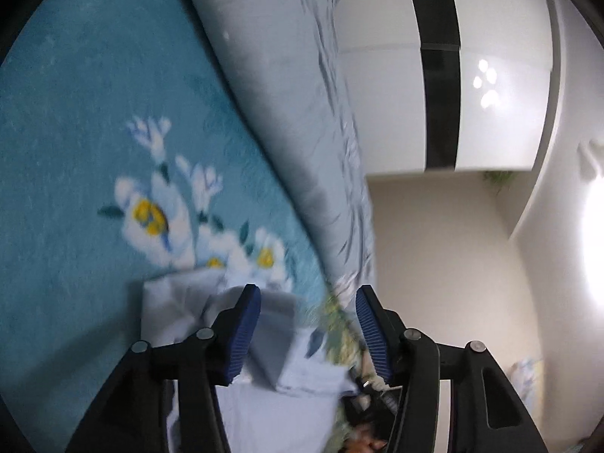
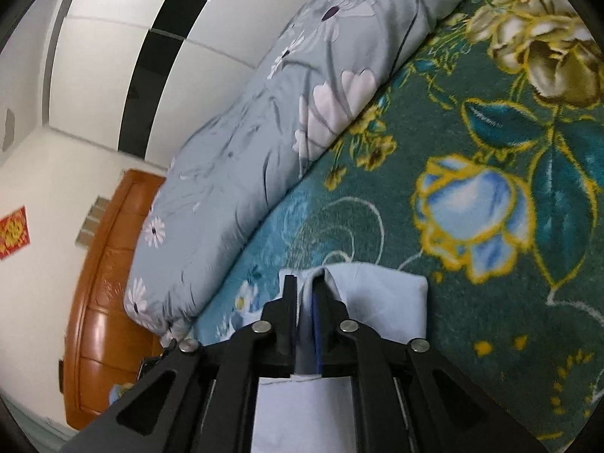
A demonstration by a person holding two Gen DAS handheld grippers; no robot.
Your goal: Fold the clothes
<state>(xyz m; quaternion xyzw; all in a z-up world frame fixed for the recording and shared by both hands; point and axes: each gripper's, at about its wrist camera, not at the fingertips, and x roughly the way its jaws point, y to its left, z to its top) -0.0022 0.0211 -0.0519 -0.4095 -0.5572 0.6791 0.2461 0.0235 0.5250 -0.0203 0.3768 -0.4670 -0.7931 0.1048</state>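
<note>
Pale blue garment (image 2: 381,298) lies on the teal floral blanket (image 2: 472,120) of the bed, just in front of the grey quilt roll (image 2: 234,173); it shows doubled layers and a rounded fold edge, so some folding looks done, though how much is left cannot be judged. Right hand-held gripper (image 2: 306,302) is pressed together, pinching a layer of that cloth at the fold. Left hand-held gripper (image 1: 307,324) stands spread wide over bunched pale fabric (image 1: 181,302), nothing held between its pads (image 1: 243,336).

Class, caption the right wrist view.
Right hand-held gripper shut on pale blue garment over a floral teal blanket.
</note>
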